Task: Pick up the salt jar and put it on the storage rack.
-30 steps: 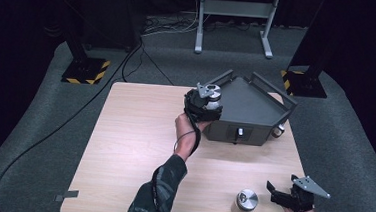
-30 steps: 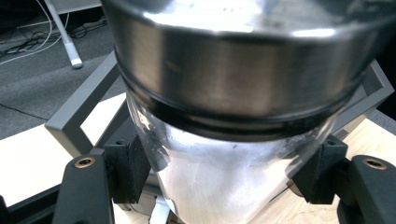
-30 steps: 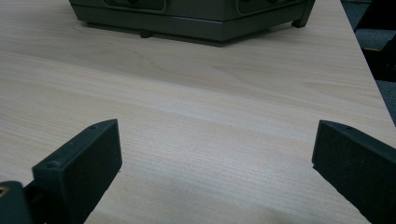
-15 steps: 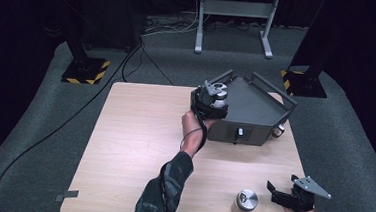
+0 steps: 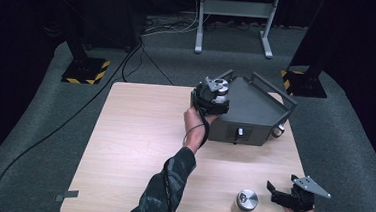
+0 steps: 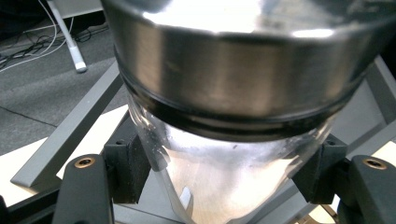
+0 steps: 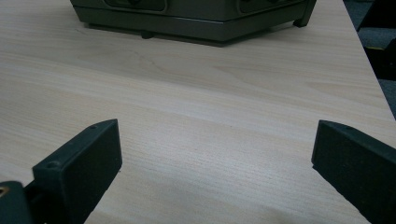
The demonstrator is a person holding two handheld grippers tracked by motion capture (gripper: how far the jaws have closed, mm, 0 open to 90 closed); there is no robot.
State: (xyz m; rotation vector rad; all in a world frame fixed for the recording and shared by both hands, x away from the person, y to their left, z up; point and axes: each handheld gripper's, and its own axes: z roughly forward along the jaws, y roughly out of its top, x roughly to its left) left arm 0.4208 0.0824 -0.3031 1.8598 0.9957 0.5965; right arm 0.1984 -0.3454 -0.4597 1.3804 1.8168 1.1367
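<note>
I've carried glass jar [image 6: 224, 154], clamped in left tool [image 5: 212, 95], onto grey box [image 5: 256, 111]; set-down next. Right tool [image 5: 290, 197] idle, jaws apart.

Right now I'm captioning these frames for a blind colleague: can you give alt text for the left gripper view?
A clear glass jar with a shiny metal lid looms close to the camera, clamped between the left gripper's two black pads. Behind it lie the grey metal box, a strip of light wooden table, and dark carpet with cables.
</note>
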